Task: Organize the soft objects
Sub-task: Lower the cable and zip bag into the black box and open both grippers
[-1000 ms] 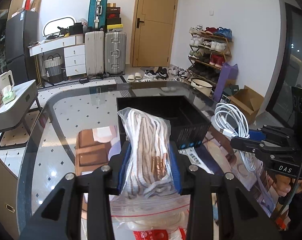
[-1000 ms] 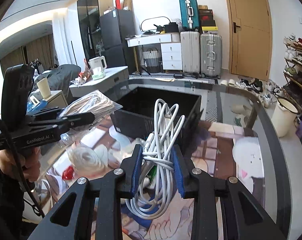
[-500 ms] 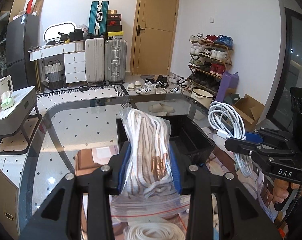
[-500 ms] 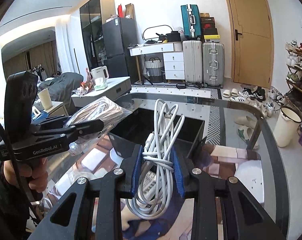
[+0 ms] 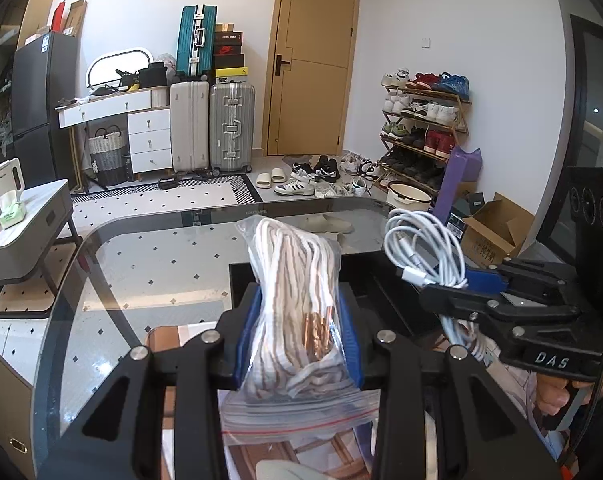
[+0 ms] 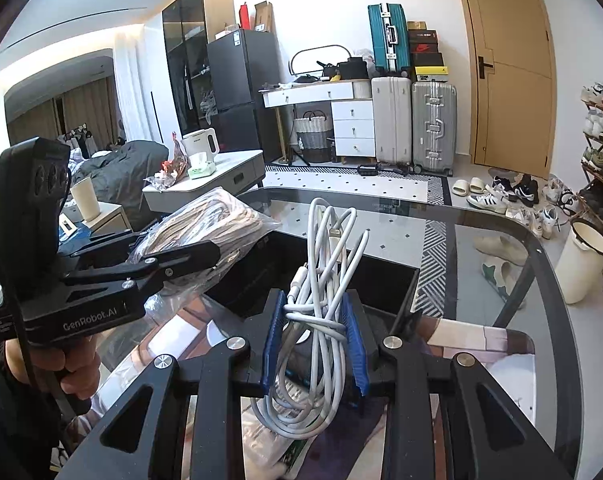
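- Clear plastic wraps the load on the left: the left gripper is clamped narrowly on a zip bag of shoelaces, held above the near rim of the black storage box.
- The right gripper pinches a coiled white charging cable in a narrow grip, also over the box's near side, with loops hanging free below the pads.
- Risk, as I judge it: the slick bag could slide out of the pads, since its sealed end sags loose beneath them.
- Dangling cable loops could catch on the box wall or its inner divider on the way down, dragging the coil apart.
- The two grippers sit near each other, side by side; lowering both at once could knock them together.
- Open room: the glass table is bare to the left and far side of the box, and the box interior looks empty as far as it shows.
- To the right the rounded table edge is close, with a drop to the floor.
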`<state>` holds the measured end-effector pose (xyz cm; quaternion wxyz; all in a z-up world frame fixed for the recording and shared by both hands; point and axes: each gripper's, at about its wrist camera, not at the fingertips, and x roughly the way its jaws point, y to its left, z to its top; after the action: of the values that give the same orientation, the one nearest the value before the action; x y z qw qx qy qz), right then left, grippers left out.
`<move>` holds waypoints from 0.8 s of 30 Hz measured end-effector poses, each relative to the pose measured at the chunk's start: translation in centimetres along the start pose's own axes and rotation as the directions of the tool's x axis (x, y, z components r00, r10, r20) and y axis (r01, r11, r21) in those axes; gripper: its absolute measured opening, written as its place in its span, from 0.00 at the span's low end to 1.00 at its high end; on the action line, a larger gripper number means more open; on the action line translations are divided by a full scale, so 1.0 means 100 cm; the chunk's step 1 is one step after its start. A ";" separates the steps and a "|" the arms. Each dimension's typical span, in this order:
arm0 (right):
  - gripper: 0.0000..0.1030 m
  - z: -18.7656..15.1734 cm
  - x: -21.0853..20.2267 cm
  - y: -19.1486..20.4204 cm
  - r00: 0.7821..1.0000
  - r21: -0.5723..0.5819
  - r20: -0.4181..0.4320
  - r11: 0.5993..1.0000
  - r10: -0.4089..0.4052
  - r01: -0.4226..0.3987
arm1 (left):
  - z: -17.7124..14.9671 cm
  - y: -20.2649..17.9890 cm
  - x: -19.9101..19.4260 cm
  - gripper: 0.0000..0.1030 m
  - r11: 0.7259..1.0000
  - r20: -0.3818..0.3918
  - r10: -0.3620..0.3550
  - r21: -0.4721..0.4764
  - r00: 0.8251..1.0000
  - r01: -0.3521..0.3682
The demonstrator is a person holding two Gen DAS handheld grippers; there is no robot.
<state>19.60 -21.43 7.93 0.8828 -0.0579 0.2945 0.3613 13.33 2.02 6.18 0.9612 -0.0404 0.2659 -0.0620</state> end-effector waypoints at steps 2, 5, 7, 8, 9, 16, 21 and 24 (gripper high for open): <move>0.28 0.001 0.006 -0.001 1.000 -0.002 0.000 1.000 0.000 0.000 | 0.001 0.002 0.005 0.34 1.000 0.003 -0.002 -0.002 1.000 0.002; 0.28 0.004 0.013 -0.002 1.000 -0.013 0.000 1.000 -0.012 0.012 | 0.001 0.003 0.009 0.34 1.000 0.007 -0.001 0.001 1.000 0.001; 0.28 0.007 0.018 -0.002 1.000 -0.013 0.002 1.000 -0.013 0.013 | 0.000 0.006 0.014 0.34 1.000 0.009 0.006 0.000 1.000 -0.006; 0.28 0.008 0.019 -0.001 1.000 -0.018 0.003 1.000 -0.018 0.018 | 0.000 0.007 0.016 0.34 1.000 0.010 0.009 -0.002 1.000 -0.009; 0.28 0.010 0.021 -0.001 1.000 -0.025 0.002 0.999 -0.027 0.027 | 0.001 0.008 0.019 0.34 1.000 0.010 0.011 -0.004 1.000 -0.011; 0.28 0.018 0.038 0.001 0.998 -0.091 0.004 0.994 -0.068 0.068 | -0.005 0.013 0.036 0.35 1.000 0.003 0.025 0.007 1.000 -0.025; 0.28 0.014 0.052 -0.003 0.995 -0.139 -0.016 0.986 -0.099 0.096 | -0.012 0.009 0.051 0.35 0.999 -0.074 0.031 0.043 0.997 -0.028; 0.27 0.009 0.058 -0.001 0.994 -0.169 -0.033 0.981 -0.101 0.095 | -0.012 0.006 0.054 0.35 0.998 -0.104 0.032 0.053 0.994 -0.026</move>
<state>23.37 -17.66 5.41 0.8853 -0.1537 0.2780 0.3396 17.37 1.76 2.39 0.9474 -0.0084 0.3149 -0.0569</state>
